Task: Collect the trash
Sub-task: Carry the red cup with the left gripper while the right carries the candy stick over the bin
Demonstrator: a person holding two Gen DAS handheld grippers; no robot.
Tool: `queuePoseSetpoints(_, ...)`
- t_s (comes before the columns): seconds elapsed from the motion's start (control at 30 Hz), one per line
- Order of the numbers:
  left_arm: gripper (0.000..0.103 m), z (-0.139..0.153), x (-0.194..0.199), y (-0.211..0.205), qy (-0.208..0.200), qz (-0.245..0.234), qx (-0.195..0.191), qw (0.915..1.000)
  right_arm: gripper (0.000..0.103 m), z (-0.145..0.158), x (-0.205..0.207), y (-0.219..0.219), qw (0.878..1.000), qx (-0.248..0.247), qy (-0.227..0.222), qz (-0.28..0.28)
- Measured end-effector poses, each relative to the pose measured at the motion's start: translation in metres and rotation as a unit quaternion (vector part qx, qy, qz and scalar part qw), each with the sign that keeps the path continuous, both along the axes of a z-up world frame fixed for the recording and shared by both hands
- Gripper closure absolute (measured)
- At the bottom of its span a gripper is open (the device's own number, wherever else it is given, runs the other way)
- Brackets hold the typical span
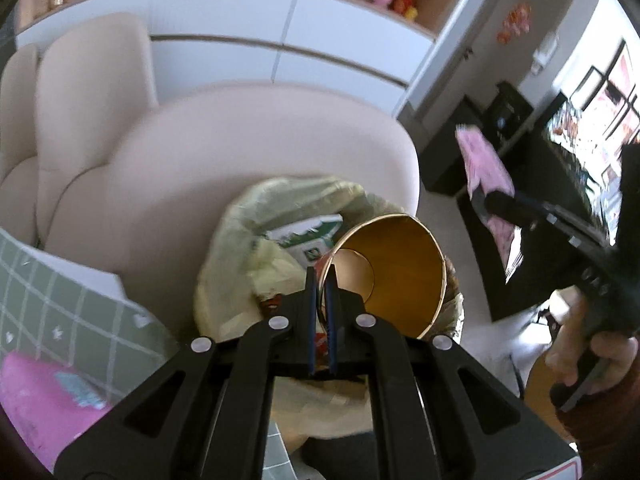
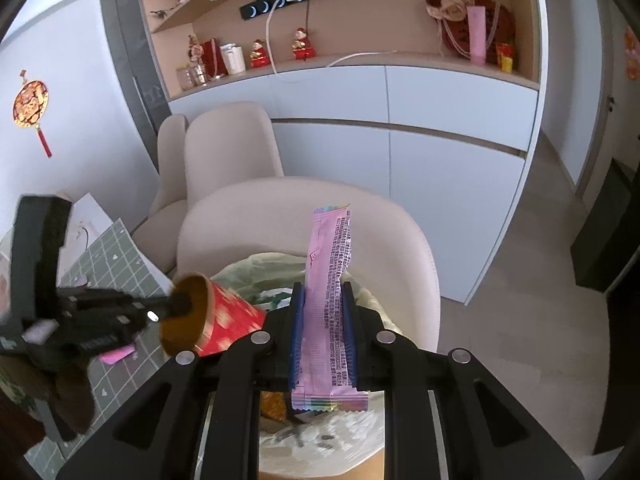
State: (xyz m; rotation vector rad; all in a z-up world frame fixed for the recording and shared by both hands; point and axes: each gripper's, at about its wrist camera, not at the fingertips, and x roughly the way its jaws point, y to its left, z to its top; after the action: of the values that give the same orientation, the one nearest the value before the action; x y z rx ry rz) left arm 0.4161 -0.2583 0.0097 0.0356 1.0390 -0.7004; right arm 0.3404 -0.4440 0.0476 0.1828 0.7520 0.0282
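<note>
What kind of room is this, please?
Probably a home dining or living room: beige chairs, white cabinets with ornaments on the shelf above, and a checked tablecloth.

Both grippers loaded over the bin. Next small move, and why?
Probably open the left gripper: it pinches the paper cup by the rim directly above the lined trash bin. The right gripper holds the pink wrapper, next to drop.
</note>
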Motion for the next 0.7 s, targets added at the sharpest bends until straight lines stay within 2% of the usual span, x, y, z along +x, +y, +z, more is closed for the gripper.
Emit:
queuePoseSetpoints(0.17,0.099,-0.035,0.001,-0.042,0.016,-0.044,0.072,0.9963,0.085,-0.007,0.007,-0.02,1.0,0.017,0.001,-0.02)
queuePoseSetpoints(0.23,0.099,-0.045,-0.001,-0.053,0.022,-0.058,0.088,0.9941,0.085,-0.01,0.009,-0.023,0.999,0.022,0.004,-0.023)
queuePoseSetpoints(0.47,0.097,-0.051,-0.001,-0.058,0.017,-0.068,0.1,0.9925,0.085,-0.021,0.009,-0.018,0.999,0.024,0.019,-0.021)
queuePoseSetpoints(0.6,0.097,-0.043,-0.003,-0.054,0.017,-0.063,0.088,0.994,0.085,-0.022,0.01,-0.007,0.999,0.024,0.021,-0.009)
queuePoseSetpoints(0.7,0.077,-0.03,-0.006,-0.041,0.01,-0.054,0.07,0.996,0.085,-0.021,0.012,0.006,0.999,0.022,0.022,0.008)
